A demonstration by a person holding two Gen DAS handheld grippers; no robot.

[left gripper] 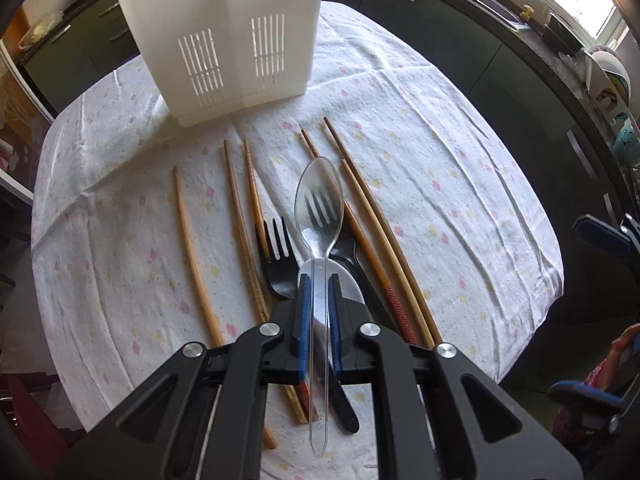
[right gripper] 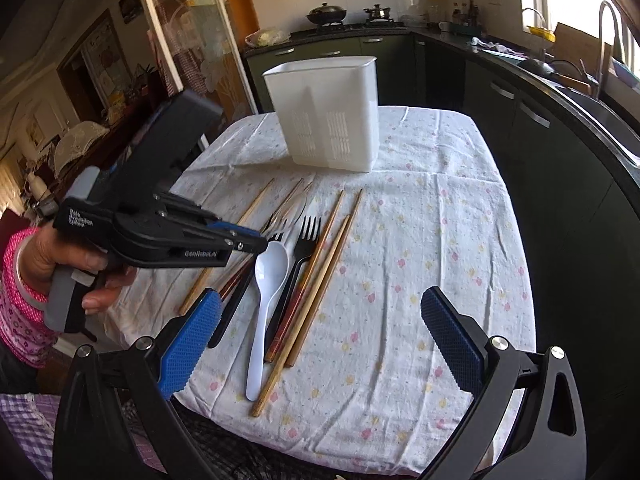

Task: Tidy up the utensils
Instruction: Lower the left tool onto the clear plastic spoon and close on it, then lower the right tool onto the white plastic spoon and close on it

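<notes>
The clear plastic spoon (left gripper: 319,216) is clenched by its handle in the left gripper (left gripper: 319,284), bowl pointing ahead above the desk (left gripper: 460,200). Beneath the jaws lie black forks (left gripper: 276,256), a white spoon (right gripper: 266,292) and chopsticks (left gripper: 372,216); the white caddy (left gripper: 224,36) stands beyond. The right gripper (right gripper: 320,332) hangs released, jaws wide apart. The left jaws hide part of the fork handles.

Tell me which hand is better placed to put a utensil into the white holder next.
Left. The left gripper is shut on the clear spoon, lifted and pointing toward the white holder. The right gripper is open, holding nothing, near the table edge.
</notes>
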